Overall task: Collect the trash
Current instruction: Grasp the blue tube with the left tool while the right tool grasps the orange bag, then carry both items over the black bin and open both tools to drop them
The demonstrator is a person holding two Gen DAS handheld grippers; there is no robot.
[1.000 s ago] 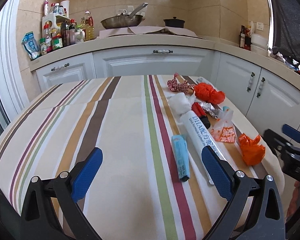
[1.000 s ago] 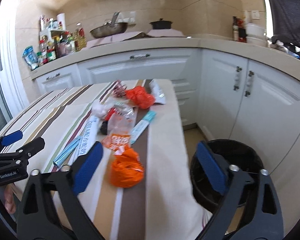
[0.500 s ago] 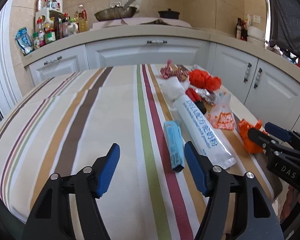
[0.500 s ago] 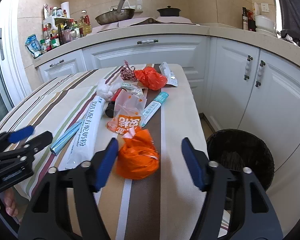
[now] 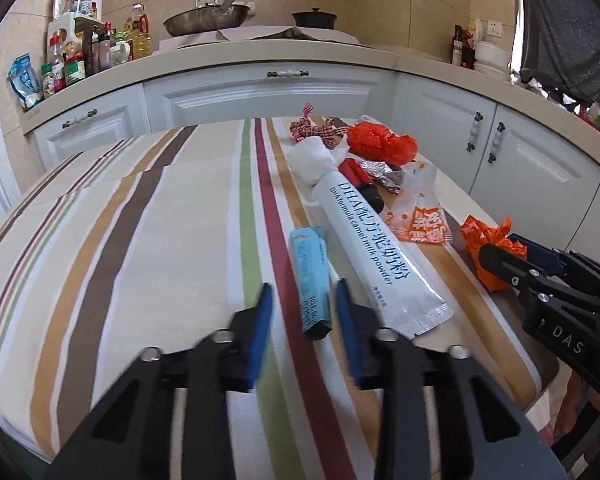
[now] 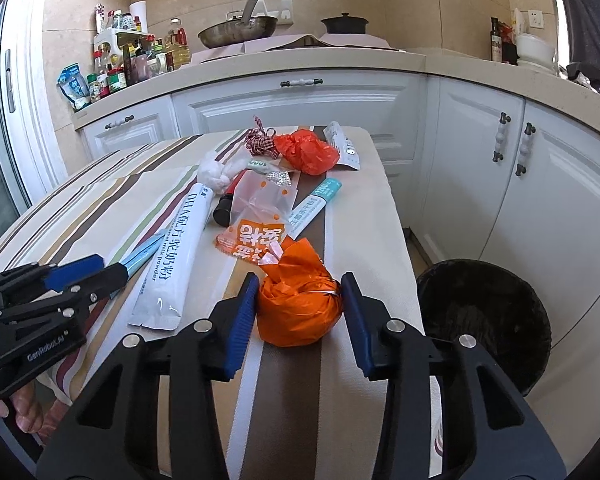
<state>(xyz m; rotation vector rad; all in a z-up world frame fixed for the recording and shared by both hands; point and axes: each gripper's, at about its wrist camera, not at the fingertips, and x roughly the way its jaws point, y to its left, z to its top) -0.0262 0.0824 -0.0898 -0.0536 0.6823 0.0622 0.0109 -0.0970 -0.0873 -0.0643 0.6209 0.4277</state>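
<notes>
- Trash lies in a row along the right part of the striped bench (image 5: 140, 240).
- Left tongs (image 5: 302, 312) have just been closing; they stand narrowly parted around the near end of one small blue sachet (image 5: 310, 276), pads not visibly pressing it.
- One long white milk-powder pouch (image 5: 364, 240) lies just beside the sachet, to its right.
- Right tongs (image 6: 298, 304) have just been closing too; their blue pads flank one crumpled orange bag (image 6: 300, 304), touching or nearly touching its sides.
- One red crumpled bag (image 6: 308, 152) sits farther back.
- One black bin (image 6: 484, 320) stands on the floor, right of the bench.
</notes>
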